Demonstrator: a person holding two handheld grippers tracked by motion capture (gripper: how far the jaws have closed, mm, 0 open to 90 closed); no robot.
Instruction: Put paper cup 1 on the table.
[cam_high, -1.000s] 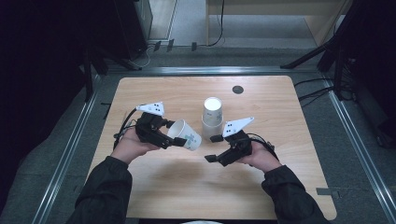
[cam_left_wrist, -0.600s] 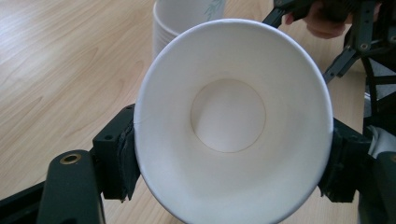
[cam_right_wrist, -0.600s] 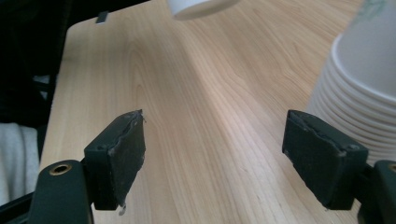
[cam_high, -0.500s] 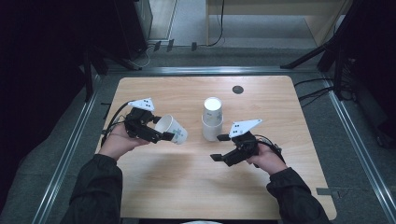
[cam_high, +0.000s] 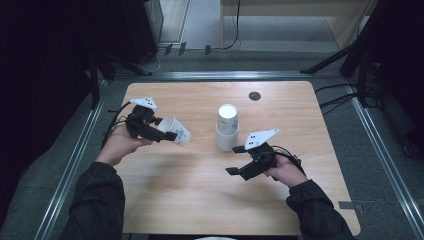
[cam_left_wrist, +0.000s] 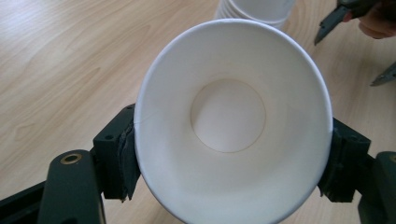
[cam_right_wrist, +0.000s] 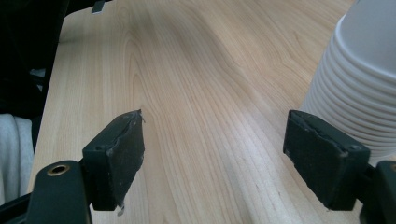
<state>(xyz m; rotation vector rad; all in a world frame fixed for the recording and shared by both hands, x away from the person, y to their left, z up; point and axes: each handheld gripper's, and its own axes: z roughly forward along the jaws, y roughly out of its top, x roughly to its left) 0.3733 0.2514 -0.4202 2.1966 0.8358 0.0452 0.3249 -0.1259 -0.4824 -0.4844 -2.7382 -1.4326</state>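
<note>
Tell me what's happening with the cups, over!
Left gripper shut on one paper cup. Right gripper open, jaws just widened, nothing between. Cup stack standing. Nothing blocking.

1. The left gripper (cam_high: 167, 134) is a matte black, angular tool; its jaw blocks are squared, each faced with a worn dark pad, frayed at the edges in the left gripper view.
2. A brass-coloured screw eyelet sits in the black arm behind one jaw block, seen in both gripper views.
3. The right gripper (cam_high: 234, 160) has the same black build.
4. Each gripper carries a pale grey three-cornered plate with small dark dots.
5. A thin black cable loops from each gripper.
6. The person wears dark, slightly glossy long sleeves with gathered cuffs.
</note>
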